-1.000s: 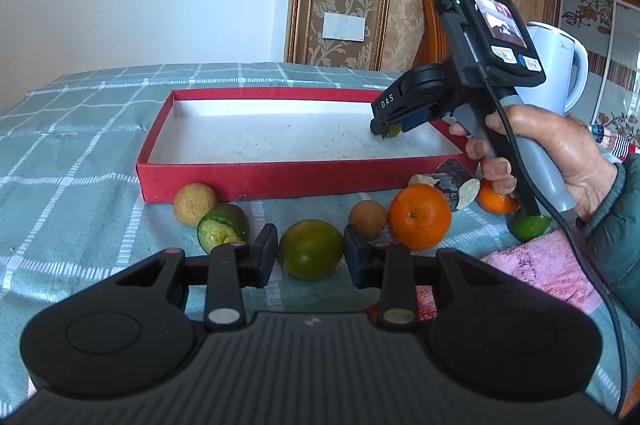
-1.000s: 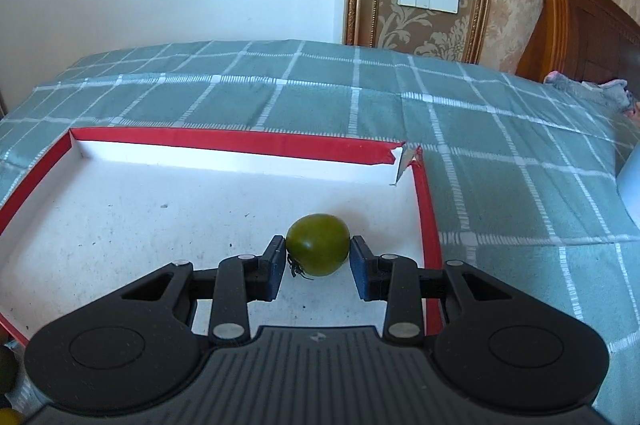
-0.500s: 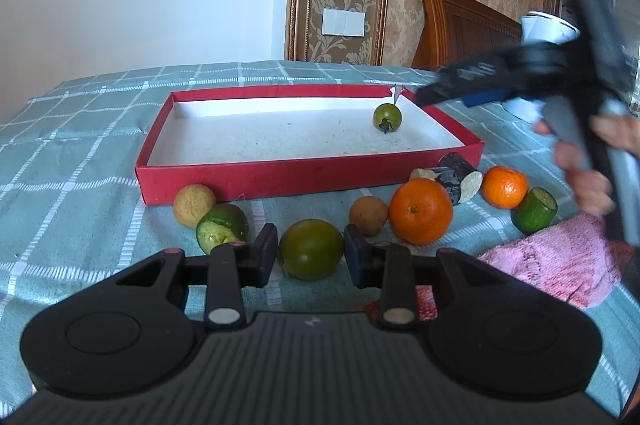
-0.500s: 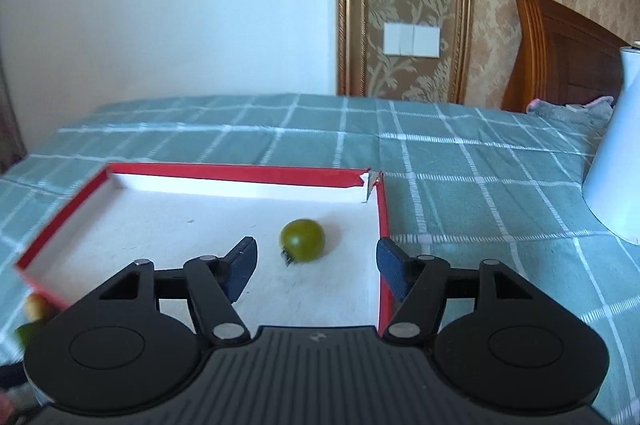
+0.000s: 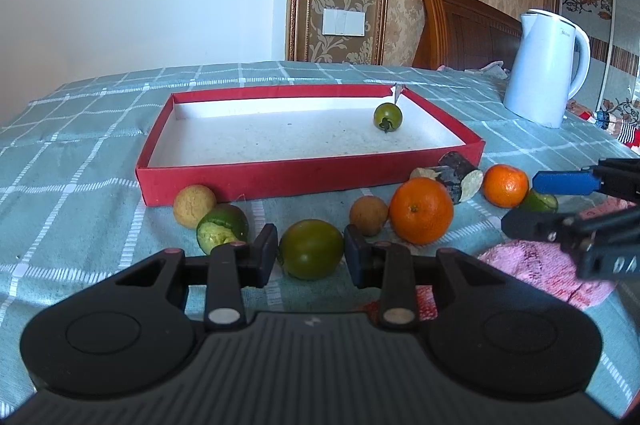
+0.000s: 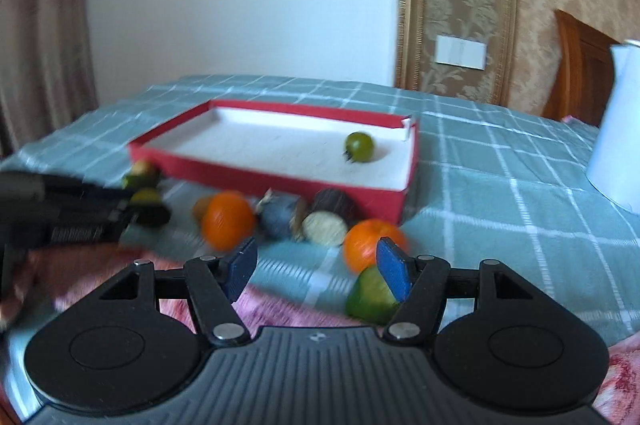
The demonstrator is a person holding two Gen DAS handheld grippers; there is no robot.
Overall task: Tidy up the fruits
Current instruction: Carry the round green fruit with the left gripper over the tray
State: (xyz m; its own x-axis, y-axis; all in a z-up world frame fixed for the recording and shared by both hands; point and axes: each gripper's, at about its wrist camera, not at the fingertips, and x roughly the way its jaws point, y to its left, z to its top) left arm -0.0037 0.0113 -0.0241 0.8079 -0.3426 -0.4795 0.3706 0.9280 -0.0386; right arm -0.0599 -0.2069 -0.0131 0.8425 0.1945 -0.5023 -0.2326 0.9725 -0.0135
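Observation:
A red tray [image 5: 308,177] with a white floor holds one small green tomato [image 5: 387,116], also in the right wrist view [image 6: 359,146]. My left gripper [image 5: 311,250] is open around a larger green tomato [image 5: 311,248] on the cloth, with small gaps at both sides. In front of the tray lie a big orange [image 5: 421,210], a small orange [image 5: 505,185], two tan round fruits [image 5: 194,205], a cut green fruit [image 5: 222,228] and a dark log-shaped piece [image 5: 456,172]. My right gripper [image 6: 318,267] is open and empty, low above the cloth by a green cut fruit [image 6: 370,295].
A white kettle [image 5: 546,67] stands at the right. A pink towel [image 5: 548,273] lies at the near right. The checked green cloth [image 5: 72,161] covers the table. A wooden headboard is behind.
My right gripper let go of the small green tomato in the tray, opened, and pulled back and down to the fruits in front. My left gripper has stayed around the larger tomato.

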